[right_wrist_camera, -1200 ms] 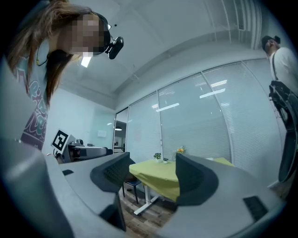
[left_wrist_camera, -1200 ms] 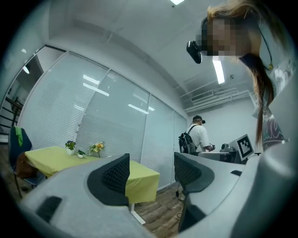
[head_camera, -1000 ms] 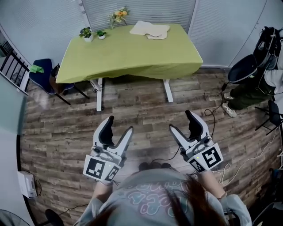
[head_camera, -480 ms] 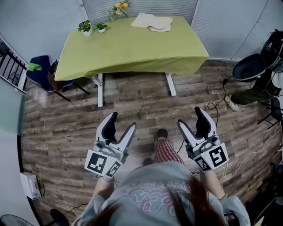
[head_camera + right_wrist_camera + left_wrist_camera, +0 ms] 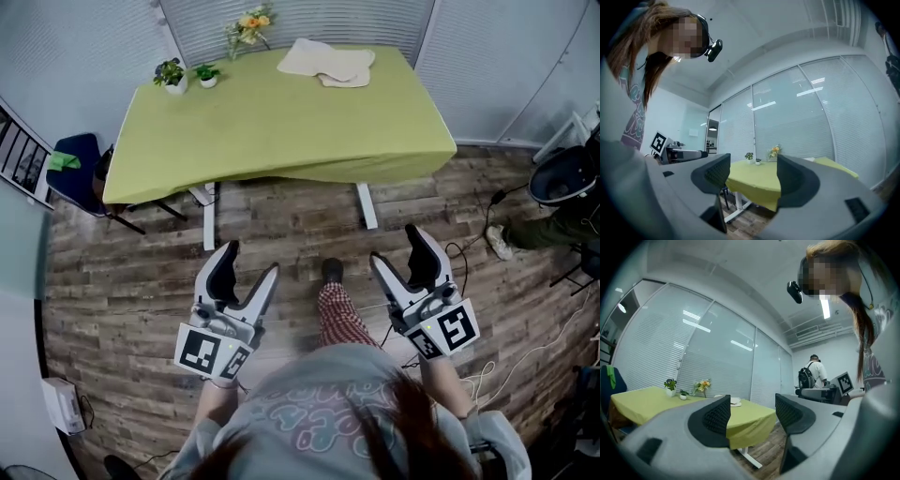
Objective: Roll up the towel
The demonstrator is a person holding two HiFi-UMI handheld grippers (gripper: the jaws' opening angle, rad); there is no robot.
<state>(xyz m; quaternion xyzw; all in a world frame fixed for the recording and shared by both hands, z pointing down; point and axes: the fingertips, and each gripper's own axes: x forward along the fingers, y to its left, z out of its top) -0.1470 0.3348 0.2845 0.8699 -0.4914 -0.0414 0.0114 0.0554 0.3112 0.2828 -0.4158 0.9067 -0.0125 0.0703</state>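
A cream towel [image 5: 327, 62] lies loosely folded at the far right of a green-covered table [image 5: 281, 122]; in the left gripper view the towel [image 5: 735, 401] shows small between the jaws. Both grippers hang over the wooden floor, well short of the table. My left gripper [image 5: 247, 264] is open and empty, its jaws spread wide [image 5: 753, 413]. My right gripper [image 5: 397, 247] is open too, nothing between its fingers [image 5: 753, 174].
Two small potted plants [image 5: 184, 74] and a vase of flowers [image 5: 246, 25] stand at the table's far left. A blue chair [image 5: 77, 169] sits left of the table. A black chair [image 5: 566, 174] and cables lie at the right. Another person [image 5: 812, 373] stands farther off.
The person has stepped toward the table, one foot forward; the table looks nearer. Both grippers stay open and keep their place in front of the body.
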